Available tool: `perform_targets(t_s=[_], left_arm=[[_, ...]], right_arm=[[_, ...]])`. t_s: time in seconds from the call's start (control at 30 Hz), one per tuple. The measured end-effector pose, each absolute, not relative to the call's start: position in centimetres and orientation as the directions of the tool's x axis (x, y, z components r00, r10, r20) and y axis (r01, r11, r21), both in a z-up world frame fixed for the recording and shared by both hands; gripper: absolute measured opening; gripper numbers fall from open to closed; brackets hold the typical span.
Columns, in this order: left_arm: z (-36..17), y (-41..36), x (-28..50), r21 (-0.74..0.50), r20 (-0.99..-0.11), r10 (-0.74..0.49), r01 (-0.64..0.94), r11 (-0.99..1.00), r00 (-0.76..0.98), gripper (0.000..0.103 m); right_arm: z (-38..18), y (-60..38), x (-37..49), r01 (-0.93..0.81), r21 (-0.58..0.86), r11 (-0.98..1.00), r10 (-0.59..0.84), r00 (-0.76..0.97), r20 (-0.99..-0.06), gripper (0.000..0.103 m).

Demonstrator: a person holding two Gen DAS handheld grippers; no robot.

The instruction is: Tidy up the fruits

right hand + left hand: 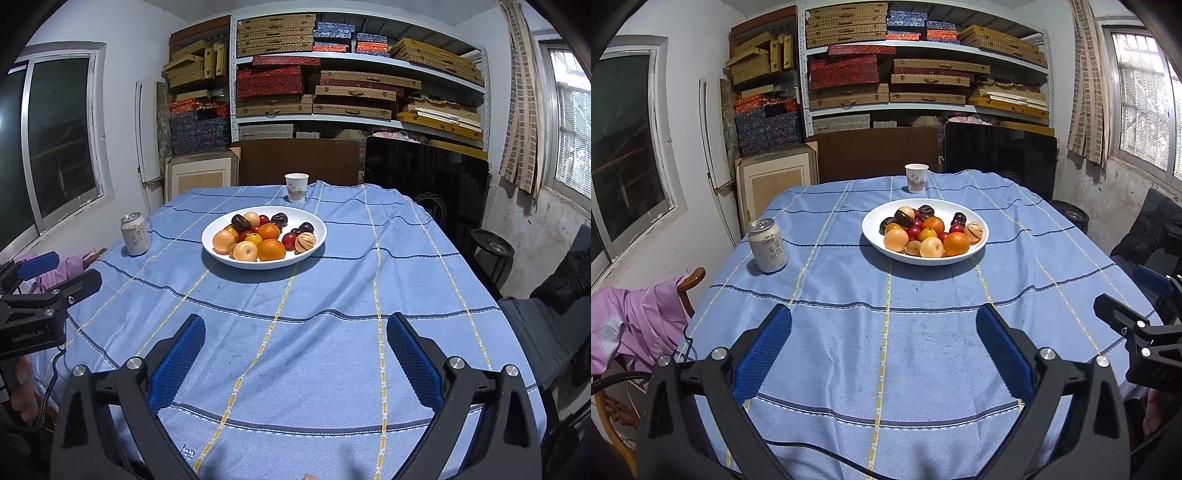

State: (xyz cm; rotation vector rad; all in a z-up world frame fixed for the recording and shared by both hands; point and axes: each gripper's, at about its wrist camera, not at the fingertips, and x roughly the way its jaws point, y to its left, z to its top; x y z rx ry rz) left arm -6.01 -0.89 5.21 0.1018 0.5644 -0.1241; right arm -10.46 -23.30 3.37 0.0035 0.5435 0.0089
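Fruits (925, 232) lie in a plate (875, 236) mid-table, cup (916, 178) behind it, can (768, 244) seemingly well left.

Table inventory: one white bowl (979, 242) holding mixed fruits (925, 230), about fifteen pieces, exact count unclear where they overlap; one drink can (767, 244); one paper cup (916, 178); two grippers, left (884, 341) and right (295, 345).
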Motion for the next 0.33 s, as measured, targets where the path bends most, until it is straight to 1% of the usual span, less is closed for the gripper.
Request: perform_targets(t_s=[0.17,0.33], left_arm=[[5.07,-0.67,-5.64,0.036,-0.568,-0.111,0.159,0.987,0.815,0.098],[4.97,-0.79,-5.68,0.060,-0.566,-0.092,0.152,0.987,0.819,0.098]], right_arm=[[3.35,-23.38,-10.43,-0.008,0.001,1.000,0.008,0.854,-0.519,0.099],[3.20,-23.65,-10.29,-0.004,0.004,1.000,0.005,0.850,-0.527,0.099]])
